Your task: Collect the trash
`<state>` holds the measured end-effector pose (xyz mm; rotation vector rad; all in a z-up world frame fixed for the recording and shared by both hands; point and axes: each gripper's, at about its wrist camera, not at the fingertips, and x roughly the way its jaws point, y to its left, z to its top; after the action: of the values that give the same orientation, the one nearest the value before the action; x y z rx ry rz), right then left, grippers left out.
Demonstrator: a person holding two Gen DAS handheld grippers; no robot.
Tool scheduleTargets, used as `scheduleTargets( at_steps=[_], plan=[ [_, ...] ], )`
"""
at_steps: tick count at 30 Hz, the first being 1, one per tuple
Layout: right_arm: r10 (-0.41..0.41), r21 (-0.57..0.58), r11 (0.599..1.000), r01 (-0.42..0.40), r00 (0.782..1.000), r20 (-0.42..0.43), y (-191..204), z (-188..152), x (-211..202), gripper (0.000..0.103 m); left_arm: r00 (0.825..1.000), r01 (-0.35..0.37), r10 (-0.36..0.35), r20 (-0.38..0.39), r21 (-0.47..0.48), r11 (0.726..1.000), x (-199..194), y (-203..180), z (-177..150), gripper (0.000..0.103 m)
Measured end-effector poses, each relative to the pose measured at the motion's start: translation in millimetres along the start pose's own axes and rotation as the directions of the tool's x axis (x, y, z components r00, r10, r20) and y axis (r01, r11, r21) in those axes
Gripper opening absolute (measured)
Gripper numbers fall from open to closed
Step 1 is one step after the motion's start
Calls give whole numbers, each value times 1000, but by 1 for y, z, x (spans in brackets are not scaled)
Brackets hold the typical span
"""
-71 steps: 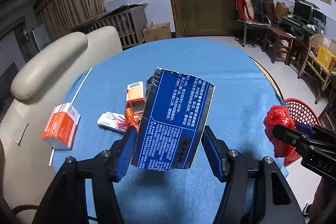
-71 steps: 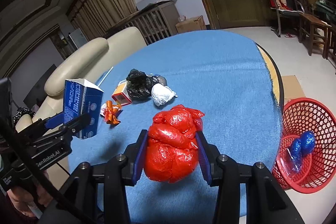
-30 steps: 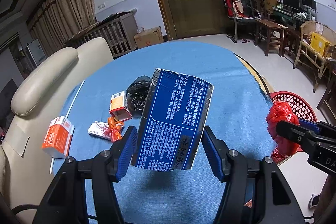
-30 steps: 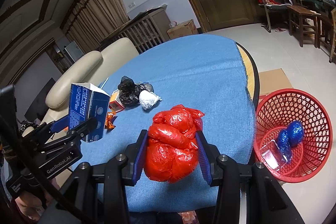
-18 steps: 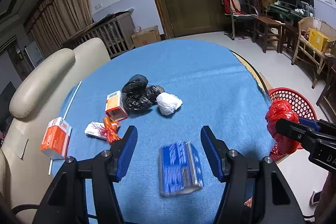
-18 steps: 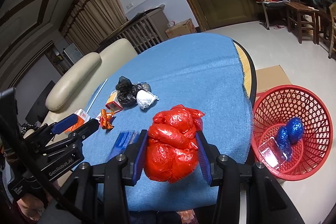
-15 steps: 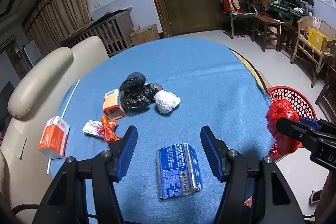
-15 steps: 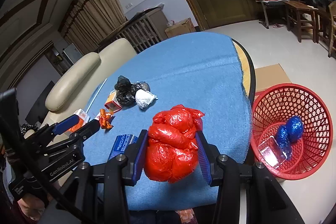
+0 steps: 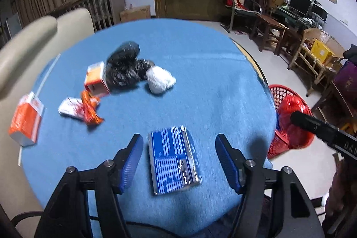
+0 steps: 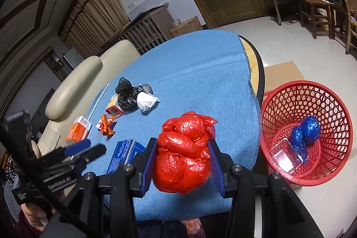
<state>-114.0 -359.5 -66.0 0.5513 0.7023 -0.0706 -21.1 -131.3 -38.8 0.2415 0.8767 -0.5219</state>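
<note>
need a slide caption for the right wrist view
Right gripper clamps a red plastic bag over the blue-clothed table, with the red basket waiting on the floor beside it.

The blue carton (image 9: 173, 162), earlier gripped upright between the pads of the left tool (image 9: 179, 157), now lies flat on the blue bench (image 9: 200, 73), no pad touching it. It had already dropped about half a second ago. The left tool's jaws are opening with the carton below and between them. The left tool has tipped downward and sunk toward the bench, so the carton sits closer in its view. In the right wrist view the carton (image 10: 125, 154) lies beside the red bag (image 10: 184, 153).
</note>
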Motion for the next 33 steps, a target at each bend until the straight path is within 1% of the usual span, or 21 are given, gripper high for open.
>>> scheduleTargets(
  at_steps=[3,6,11,13,17,19,25,33],
  plan=[
    [1,-3,1000,-1,1000,1,1,0,-1,47,999,20,-21,-46,-8,1000,9,3,-9,69],
    [0,-6,1000,0,1000,1,1,0,-1,47,995,41,-45,-93,-43,998,20,9,-17,69],
    [2,-6,1000,-2,1000,-8,1,-2,1,47,987,47,-59,-150,-86,995,38,15,-24,69],
    [2,-7,1000,-2,1000,-11,1,-3,3,47,985,41,-56,-160,-93,995,44,15,-25,69],
    [0,-6,1000,0,1000,-19,0,-4,5,47,986,34,-48,-158,-95,995,52,14,-25,69],
    [0,-4,1000,0,1000,-21,-1,-5,5,47,987,27,-42,-155,-94,995,54,14,-24,60],
    [1,1,1000,-1,1000,-21,-4,-6,5,47,993,24,-33,-115,-76,997,51,7,-16,60],
    [-13,22,1000,13,1000,2,-15,-4,-5,47,999,20,-20,-33,-2,1000,28,-20,6,60]
  ],
)
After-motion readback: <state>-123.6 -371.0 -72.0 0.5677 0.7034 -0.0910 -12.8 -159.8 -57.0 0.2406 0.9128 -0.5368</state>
